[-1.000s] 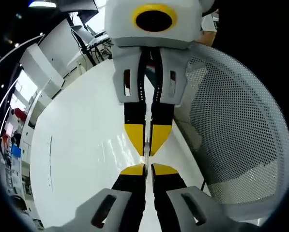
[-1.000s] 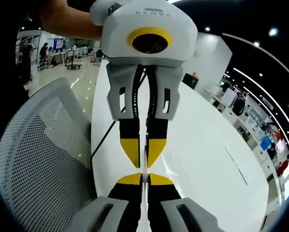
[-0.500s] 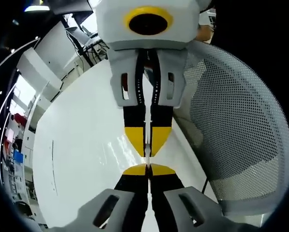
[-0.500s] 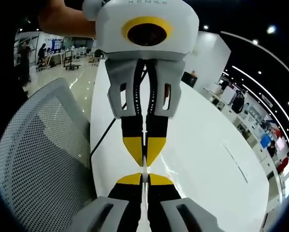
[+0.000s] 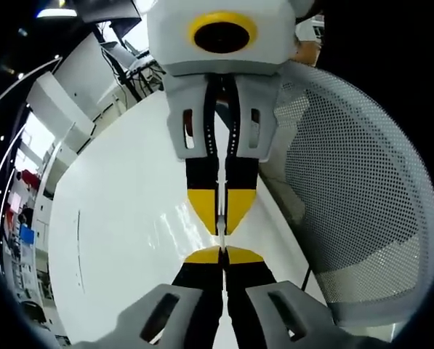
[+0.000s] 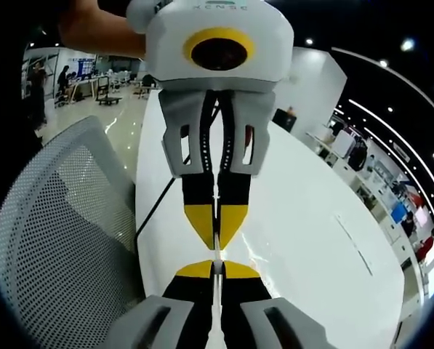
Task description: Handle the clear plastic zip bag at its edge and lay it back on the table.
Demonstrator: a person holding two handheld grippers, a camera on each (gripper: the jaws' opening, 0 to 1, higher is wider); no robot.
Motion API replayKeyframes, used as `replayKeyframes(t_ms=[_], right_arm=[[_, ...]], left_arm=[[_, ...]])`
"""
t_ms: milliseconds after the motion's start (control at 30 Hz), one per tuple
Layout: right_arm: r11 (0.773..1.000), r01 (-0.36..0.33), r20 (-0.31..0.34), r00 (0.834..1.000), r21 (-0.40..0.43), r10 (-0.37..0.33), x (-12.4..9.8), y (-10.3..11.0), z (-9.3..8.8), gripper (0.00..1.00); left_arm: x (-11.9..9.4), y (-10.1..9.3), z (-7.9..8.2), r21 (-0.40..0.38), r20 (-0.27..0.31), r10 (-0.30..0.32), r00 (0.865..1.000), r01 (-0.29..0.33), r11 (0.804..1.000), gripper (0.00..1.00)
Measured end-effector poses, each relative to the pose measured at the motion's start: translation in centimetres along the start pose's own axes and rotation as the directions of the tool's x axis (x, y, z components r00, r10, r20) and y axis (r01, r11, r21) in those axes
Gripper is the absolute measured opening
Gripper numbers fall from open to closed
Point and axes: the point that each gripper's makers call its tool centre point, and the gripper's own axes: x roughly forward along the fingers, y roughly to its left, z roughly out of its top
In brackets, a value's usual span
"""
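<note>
The clear plastic zip bag [image 5: 220, 218] shows as a thin, glassy strip seen edge-on, stretched between the two grippers above the white table [image 5: 115, 218]. In the left gripper view my left gripper [image 5: 222, 254] rises from the bottom, its yellow tips shut on the bag's edge. My right gripper [image 5: 221, 222] faces it from above, tips almost touching, also shut on the strip. The right gripper view mirrors this: my right gripper [image 6: 215, 269] is below and my left gripper [image 6: 216, 236] above, with the bag [image 6: 216, 251] pinched between them. Most of the bag is too clear to make out.
A white mesh chair back [image 5: 355, 196] stands close beside the table edge, seen again as the chair [image 6: 57, 240]. A black cable [image 6: 155, 207] runs along the table's [image 6: 311, 240] rim. A person's arm [image 6: 100, 33] holds the left gripper. Shelves and desks lie far behind.
The two grippers have drawn slightly nearer to each other since a second ago. Both stay shut on the bag.
</note>
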Motion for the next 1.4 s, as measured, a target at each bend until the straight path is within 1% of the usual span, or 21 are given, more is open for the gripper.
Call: replayKeyframes(t_ms=[1400], right_arm=[[1.0,0.0,-0.003,1.0,0.023,0.0,-0.27,0.02,-0.46,0.0]], left_arm=[[-0.78,-0.32,-0.56,-0.032,0.019,-0.005,1.0,0.005,0.999,0.0]])
